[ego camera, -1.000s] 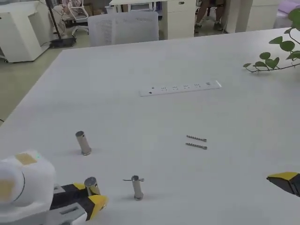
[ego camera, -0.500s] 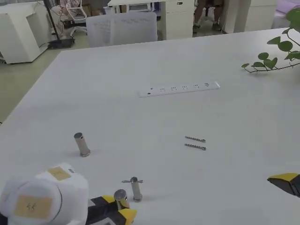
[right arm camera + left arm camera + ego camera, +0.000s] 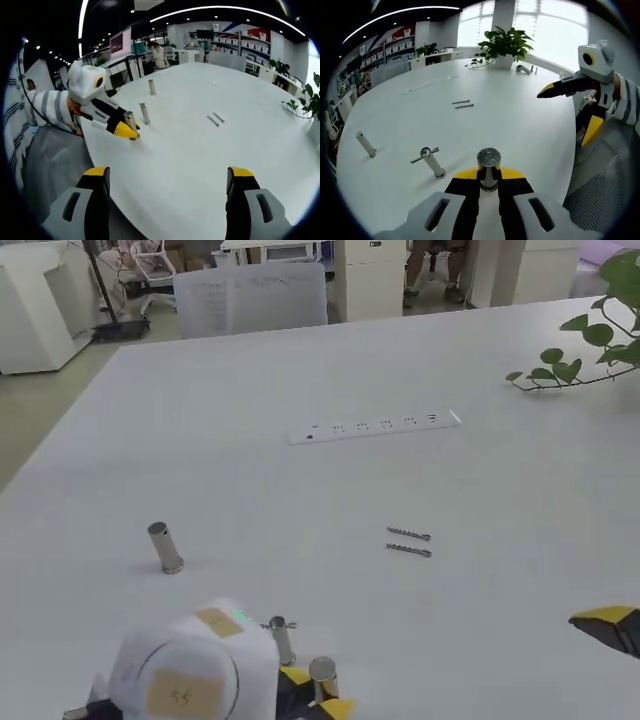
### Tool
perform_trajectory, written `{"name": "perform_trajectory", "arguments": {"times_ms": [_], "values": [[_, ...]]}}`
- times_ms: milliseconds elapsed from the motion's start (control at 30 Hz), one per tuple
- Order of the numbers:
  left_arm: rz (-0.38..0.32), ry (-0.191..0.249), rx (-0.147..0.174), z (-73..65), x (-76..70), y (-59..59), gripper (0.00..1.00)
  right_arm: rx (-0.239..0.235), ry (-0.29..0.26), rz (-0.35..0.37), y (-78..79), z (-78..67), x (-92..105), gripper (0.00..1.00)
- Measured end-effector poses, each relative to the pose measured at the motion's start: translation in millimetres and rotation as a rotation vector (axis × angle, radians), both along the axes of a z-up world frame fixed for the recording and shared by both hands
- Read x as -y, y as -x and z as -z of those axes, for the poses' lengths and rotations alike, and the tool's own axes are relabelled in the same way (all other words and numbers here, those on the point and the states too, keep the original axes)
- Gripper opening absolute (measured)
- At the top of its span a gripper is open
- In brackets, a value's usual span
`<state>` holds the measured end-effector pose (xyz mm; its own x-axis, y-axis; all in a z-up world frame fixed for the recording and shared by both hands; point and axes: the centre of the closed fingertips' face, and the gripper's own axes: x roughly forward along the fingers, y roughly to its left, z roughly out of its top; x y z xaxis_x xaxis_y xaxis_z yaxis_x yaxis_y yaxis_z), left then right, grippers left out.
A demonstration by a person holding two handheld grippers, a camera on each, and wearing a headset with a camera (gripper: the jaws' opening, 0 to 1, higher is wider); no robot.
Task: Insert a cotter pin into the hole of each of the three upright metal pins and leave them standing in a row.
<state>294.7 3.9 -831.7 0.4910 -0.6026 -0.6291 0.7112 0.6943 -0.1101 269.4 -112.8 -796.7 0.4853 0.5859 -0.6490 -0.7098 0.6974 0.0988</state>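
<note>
Head view: on the white table point(image 3: 300, 350), our left gripper point(image 3: 490, 176) clamps one upright metal pin point(image 3: 489, 161); our right gripper point(image 3: 169, 174) stands spread, holding nothing. Beside the clamped pin, a second pin point(image 3: 283, 640) carries a cotter pin point(image 3: 422, 154) through its hole; two loose cotter pins point(image 3: 409, 534) lie mid-table.

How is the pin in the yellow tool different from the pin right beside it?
The gripped pin has a bare top; the neighbouring pin has a cotter pin through its top. The gripped pin is clamped in the left tool; the neighbouring pin stands free on the table. Both are upright metal cylinders.
</note>
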Motion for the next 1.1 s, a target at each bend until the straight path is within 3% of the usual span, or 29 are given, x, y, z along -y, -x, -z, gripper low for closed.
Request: {"name": "perform_trajectory", "arguments": {"times_ms": [133, 200, 300, 533, 600, 700, 833, 900, 1100], "values": [[-0.001, -0.017, 0.025, 0.9, 4.8, -2.9, 0.11, -0.008, 0.004, 0.0, 2.3, 3.5, 1.1, 0.98], [-0.017, -0.011, 0.007, 3.0, 5.8, -4.5, 0.11, -0.012, 0.002, 0.003, 3.1, 4.9, 1.2, 0.98], [-0.009, -0.035, 0.027, 5.3, 6.6, -5.8, 0.11, -0.017, 0.004, 0.002, 4.7, 6.7, 1.0, 0.98], [-0.038, -0.018, 0.057, 5.2, 7.4, -10.2, 0.11, -0.019, 0.003, 0.002, 6.2, 7.0, 0.3, 0.98], [-0.05, -0.005, 0.042, 7.4, 7.0, -10.8, 0.11, -0.02, 0.003, 0.001, 6.1, 7.2, 0.5, 0.98], [-0.033, -0.033, 0.057, 12.1, 5.7, -10.9, 0.11, -0.019, 0.002, 0.0, 5.6, 6.8, 0.6, 0.98], [-0.037, -0.032, 0.044, 14.8, 4.5, -10.3, 0.11, -0.017, 0.003, 0.0, 4.6, 6.6, 0.9, 0.98], [-0.024, -0.048, 0.053, 16.8, 4.2, -9.8, 0.11, -0.016, 0.004, 0.0, 4.3, 6.5, 1.0, 0.98], [-0.032, -0.038, 0.067, 17.2, 5.2, -11.8, 0.11, -0.02, 0.006, 0.002, 4.4, 8.2, 1.9, 0.98]]}}
